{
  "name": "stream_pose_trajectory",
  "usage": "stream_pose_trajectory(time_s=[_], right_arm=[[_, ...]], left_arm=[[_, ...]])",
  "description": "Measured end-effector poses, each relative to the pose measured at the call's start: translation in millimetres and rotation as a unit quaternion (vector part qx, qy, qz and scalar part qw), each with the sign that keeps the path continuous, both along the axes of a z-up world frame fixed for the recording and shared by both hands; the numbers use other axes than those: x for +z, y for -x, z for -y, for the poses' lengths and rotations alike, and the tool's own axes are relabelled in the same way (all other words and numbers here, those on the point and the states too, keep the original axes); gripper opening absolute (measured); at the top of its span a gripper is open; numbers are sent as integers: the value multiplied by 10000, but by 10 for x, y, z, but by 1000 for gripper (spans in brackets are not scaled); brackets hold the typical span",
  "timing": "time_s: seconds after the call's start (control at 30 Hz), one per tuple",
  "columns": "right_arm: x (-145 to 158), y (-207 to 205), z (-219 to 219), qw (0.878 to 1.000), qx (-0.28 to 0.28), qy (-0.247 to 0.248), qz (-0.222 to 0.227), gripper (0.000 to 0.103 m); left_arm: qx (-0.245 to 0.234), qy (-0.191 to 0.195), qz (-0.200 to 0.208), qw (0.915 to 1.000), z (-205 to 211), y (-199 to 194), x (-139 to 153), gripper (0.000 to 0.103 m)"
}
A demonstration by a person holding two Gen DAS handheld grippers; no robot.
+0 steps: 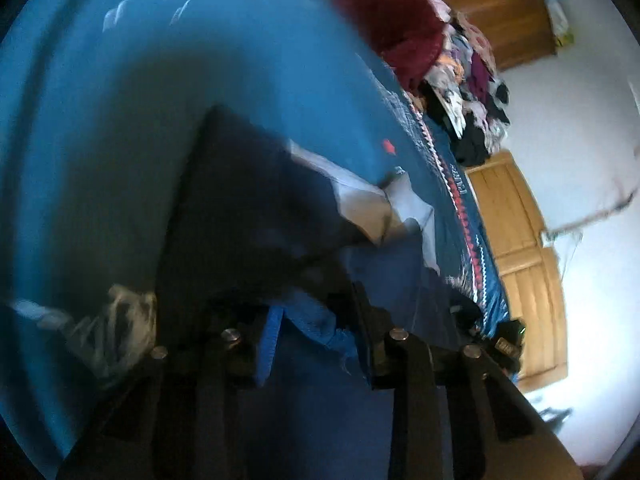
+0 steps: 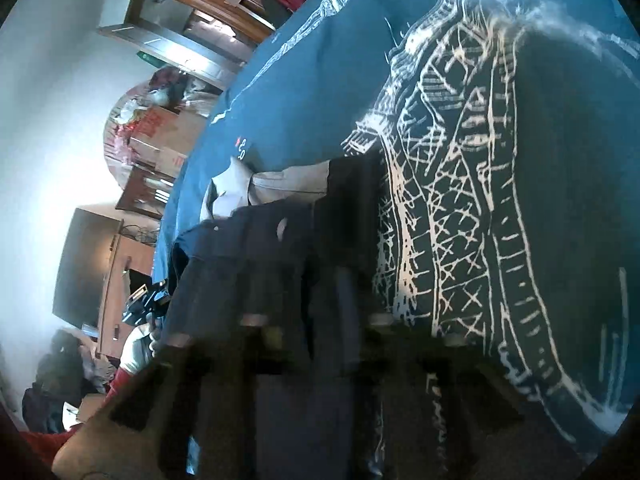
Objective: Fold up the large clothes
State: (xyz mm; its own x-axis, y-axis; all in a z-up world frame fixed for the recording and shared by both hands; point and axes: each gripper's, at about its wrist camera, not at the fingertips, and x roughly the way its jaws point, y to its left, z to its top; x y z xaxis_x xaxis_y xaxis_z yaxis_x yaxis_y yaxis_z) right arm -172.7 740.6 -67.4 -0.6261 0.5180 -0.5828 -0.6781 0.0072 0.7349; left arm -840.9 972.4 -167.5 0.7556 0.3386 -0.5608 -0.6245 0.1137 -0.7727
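A dark navy garment [image 1: 248, 208] with a pale grey lining [image 1: 360, 200] lies on a blue bed sheet [image 1: 120, 100]. My left gripper [image 1: 316, 328] is shut on a bunched edge of it, and blue cloth shows between the black fingers [image 1: 376, 344]. In the right wrist view the same garment [image 2: 256, 264] runs up from my right gripper [image 2: 316, 324]. That gripper is blurred and dark, and it looks shut on the cloth. The grey lining [image 2: 280, 182] peeks out at the garment's far end.
The sheet bears a white tower print [image 2: 452, 200] and a patterned border [image 1: 464, 216]. A heap of mixed clothes [image 1: 452, 60] sits at the bed's far corner. Wooden doors [image 1: 516, 232], a white wall [image 1: 592, 160] and a gloved hand [image 2: 136, 348] with a red sleeve are beside the bed.
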Motion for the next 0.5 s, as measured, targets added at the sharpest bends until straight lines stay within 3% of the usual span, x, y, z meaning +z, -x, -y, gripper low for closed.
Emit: stream_pose_trajectory(time_s=[0.1, 0.17, 0.23, 0.3, 0.37, 0.43, 0.5], right_arm=[[60, -10, 31, 9996, 83, -247, -132, 62], [135, -3, 7, 9987, 111, -415, -276, 63], [123, 81, -129, 9994, 178, -309, 23, 59], [68, 112, -250, 9992, 37, -59, 396, 36], [99, 129, -257, 9984, -111, -38, 550, 36], [205, 225, -223, 9966, -104, -160, 804, 36], [296, 337, -165, 9921, -46, -233, 1230, 37]], left_arm=[[-8, -117, 257, 9996, 11, 34, 35, 46], [14, -191, 310, 9993, 42, 66, 108, 56], [102, -322, 299, 9990, 117, 112, 204, 61], [449, -494, 264, 9974, 151, 230, 313, 65], [1363, -646, -184, 9884, 201, 553, 466, 73], [1877, -770, -128, 9791, 287, 820, 544, 74], [2076, -806, -274, 9745, 378, 984, 587, 74]])
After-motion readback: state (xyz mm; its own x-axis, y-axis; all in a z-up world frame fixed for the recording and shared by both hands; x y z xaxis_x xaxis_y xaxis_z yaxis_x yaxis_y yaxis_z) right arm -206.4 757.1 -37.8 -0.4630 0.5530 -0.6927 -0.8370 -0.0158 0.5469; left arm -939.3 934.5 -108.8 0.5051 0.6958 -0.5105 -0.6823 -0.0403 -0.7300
